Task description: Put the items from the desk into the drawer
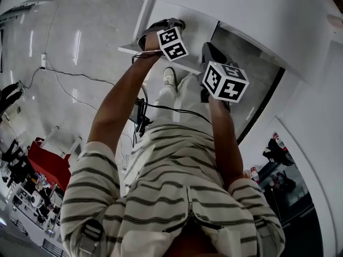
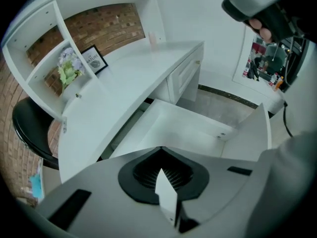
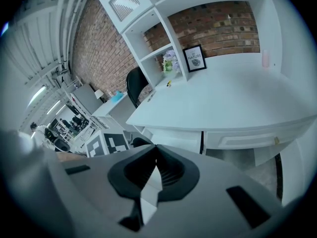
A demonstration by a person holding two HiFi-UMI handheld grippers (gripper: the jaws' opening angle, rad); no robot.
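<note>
Left tongs [image 2: 161, 155]: closed, nothing between them, held above the open drawer [image 2: 173, 128], which stands pulled out below the white worktop [image 2: 124, 88]. Right tongs [image 3: 156, 152]: closed, empty, facing the worktop. A framed picture [image 3: 194, 58] and a small pink container [image 3: 266, 58] stand at the worktop's rear.

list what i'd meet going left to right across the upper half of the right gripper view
black chair → flowers → framed picture → small pale cylinder
</note>
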